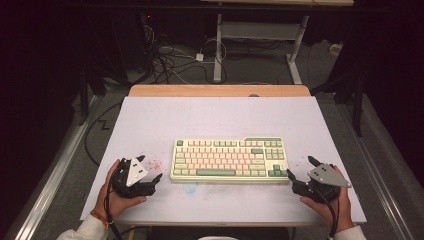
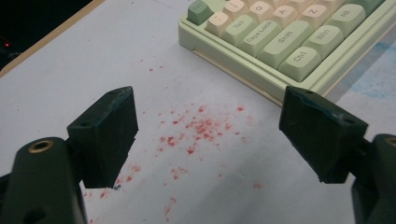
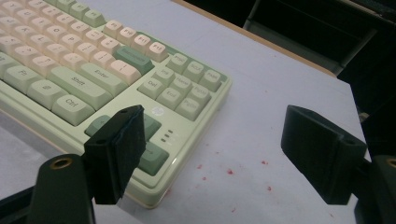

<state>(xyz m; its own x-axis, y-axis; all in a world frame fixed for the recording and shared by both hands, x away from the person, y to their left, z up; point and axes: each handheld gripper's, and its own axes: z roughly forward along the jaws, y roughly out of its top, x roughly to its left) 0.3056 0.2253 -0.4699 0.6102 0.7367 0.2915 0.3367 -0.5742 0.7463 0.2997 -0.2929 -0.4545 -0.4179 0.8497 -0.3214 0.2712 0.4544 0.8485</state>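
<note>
A pale green and cream keyboard (image 1: 229, 159) lies flat in the middle of the white table top (image 1: 210, 117). My left gripper (image 1: 151, 168) rests near its left end, held in a hand, jaws wide open with nothing between them. In the left gripper view the keyboard's left corner (image 2: 280, 42) lies just ahead of the open gripper (image 2: 210, 135). My right gripper (image 1: 301, 167) sits by the keyboard's right end, open and empty. In the right gripper view its left finger (image 3: 116, 149) overlaps the keyboard's near right corner (image 3: 159, 154), and the gripper (image 3: 219, 154) spans bare table.
Red specks (image 2: 196, 130) stain the table between the left jaws, with a few more red specks (image 3: 229, 172) by the right gripper. A faint blue smear (image 1: 192, 187) marks the table in front of the keyboard. A wooden strip (image 1: 220, 90) borders the far edge; cables (image 1: 170, 60) lie on the floor beyond.
</note>
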